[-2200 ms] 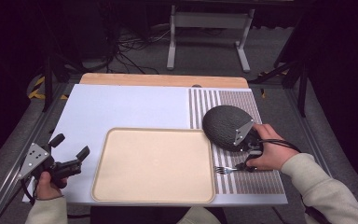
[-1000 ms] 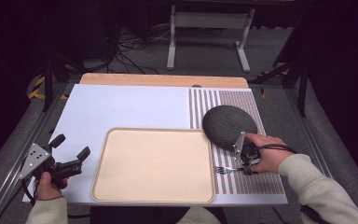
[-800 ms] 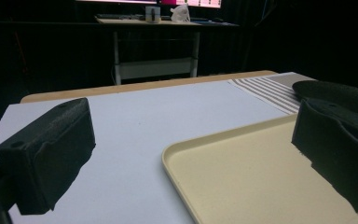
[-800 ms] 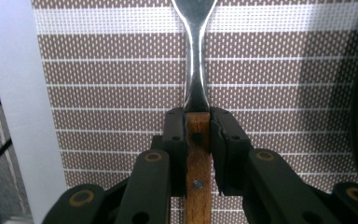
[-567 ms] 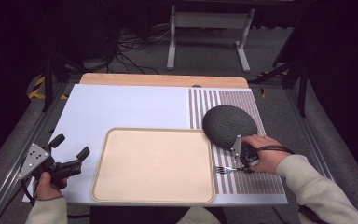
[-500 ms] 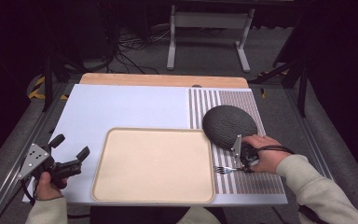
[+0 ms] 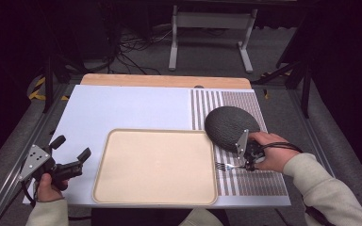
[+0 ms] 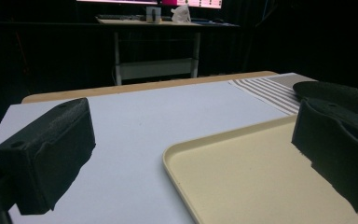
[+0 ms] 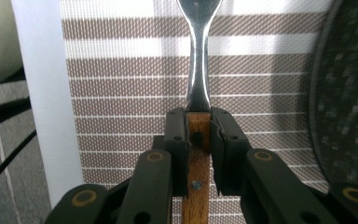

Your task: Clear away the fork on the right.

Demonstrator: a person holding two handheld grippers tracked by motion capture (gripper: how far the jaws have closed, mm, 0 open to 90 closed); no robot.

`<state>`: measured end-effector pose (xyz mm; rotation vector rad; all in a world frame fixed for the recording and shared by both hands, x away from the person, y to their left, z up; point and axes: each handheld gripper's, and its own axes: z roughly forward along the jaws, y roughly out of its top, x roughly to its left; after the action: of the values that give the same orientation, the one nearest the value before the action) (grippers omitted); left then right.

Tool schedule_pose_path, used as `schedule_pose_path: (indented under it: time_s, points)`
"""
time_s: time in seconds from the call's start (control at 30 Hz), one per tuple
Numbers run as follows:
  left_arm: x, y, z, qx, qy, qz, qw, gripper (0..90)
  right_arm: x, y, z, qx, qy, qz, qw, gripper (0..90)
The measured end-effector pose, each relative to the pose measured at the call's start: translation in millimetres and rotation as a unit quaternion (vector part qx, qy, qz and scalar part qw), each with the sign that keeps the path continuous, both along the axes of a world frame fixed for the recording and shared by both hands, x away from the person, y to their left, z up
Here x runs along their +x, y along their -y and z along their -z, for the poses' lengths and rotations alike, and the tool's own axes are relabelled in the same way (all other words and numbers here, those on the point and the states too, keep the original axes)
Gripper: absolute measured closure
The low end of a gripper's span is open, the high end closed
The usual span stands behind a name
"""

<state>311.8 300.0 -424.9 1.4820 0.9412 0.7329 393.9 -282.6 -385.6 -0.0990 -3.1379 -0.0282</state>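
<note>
**Black grippers, brass-ringed links, cream sleeves**

Two black two-jaw grippers are seen. On the left gripper (image 7: 70, 155) a grey three-cornered plate with dark dots is carried, and its jaws are faced with blocky, matt black pads (image 8: 51, 156). On the right gripper (image 9: 198, 135) black links are joined by brass-ringed pivots, and a black cable is trailed. Cream sleeves (image 7: 327, 190) are worn on both forearms.

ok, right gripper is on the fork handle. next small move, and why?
Probably a short straight lift. The right gripper has just been closing and its pads now clamp the fork by its wooden handle, while the fork lies flat on the striped mat beside the dark bowl. Lifting first clears the mat before heading toward the tray.
</note>
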Motion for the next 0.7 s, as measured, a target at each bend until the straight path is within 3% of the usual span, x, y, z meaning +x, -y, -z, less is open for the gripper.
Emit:
schedule_pose_path:
  time_s: [0.2,0.53,0.7]
  points:
    - [-0.2,-0.9,-0.3,0.001,0.0,-0.001,1.0,0.0,0.8,-2.4,-10.5,0.025,0.009,0.025,0.9993,77.5]
    - [-0.1,-0.9,0.0,-0.001,0.0,-0.002,1.0,0.0,2.2,-8.3,-23.7,0.042,0.021,0.038,0.9982,77.5]
    - [0.3,-0.4,0.5,0.0,-0.001,-0.001,1.0,0.0,4.1,-14.1,-32.7,0.072,0.03,0.064,0.9949,77.6]
